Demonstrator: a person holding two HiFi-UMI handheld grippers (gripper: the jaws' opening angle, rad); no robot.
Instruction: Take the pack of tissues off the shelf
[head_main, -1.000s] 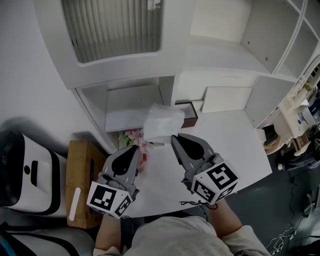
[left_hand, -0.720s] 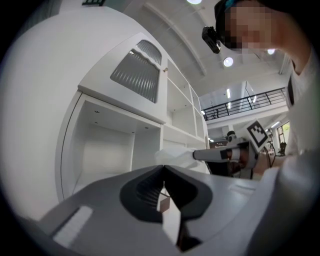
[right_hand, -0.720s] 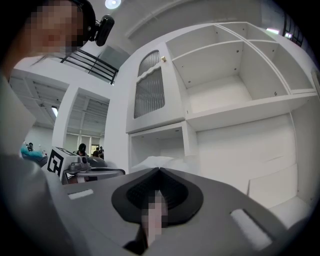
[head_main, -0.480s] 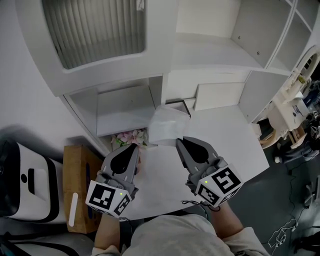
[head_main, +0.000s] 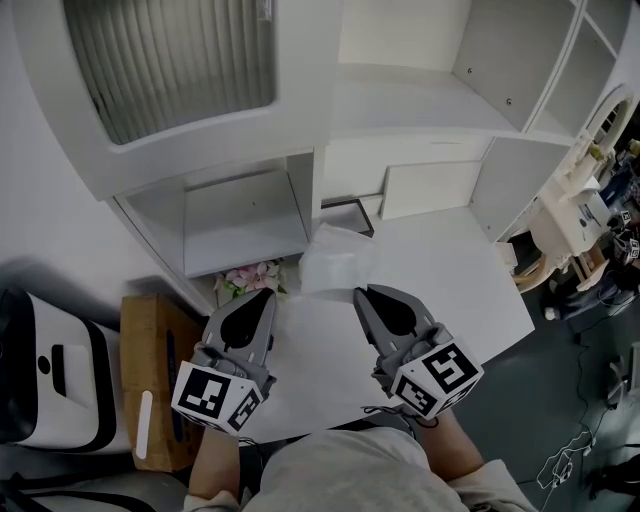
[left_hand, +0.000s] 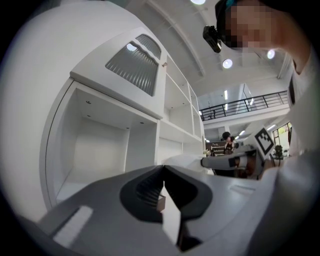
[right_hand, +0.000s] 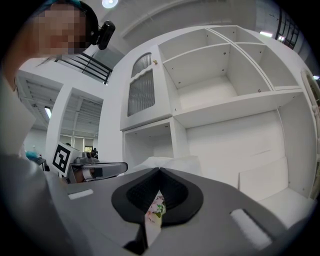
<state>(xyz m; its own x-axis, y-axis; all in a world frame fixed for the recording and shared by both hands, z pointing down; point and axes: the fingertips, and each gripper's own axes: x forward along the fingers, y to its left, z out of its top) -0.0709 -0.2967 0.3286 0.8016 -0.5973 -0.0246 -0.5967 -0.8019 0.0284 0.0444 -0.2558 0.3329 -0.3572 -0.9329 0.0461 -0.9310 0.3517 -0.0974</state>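
Two claws are held side by side over the white worktop (head_main: 470, 290). The right claw (head_main: 360, 293) is closed on the near edge of the white pack of tissues (head_main: 338, 262), which is held off the shelf (head_main: 245, 215), just in front of it. The left claw (head_main: 266, 293), left of the pack, is closed on nothing.

Two matching tools on show: left gripper (head_main: 262, 293) and right gripper (head_main: 359, 293), both grey moulded plastic. The fingers (right_hand: 215, 200) taper to a point around a black ribbed teardrop hollow. Behind the fingers sits a white cube (head_main: 218, 397) printed with black square markers. A thin black cord (head_main: 385, 407) curls beside the right one. Light grey top (head_main: 350, 475), black head camera (right_hand: 102, 32).
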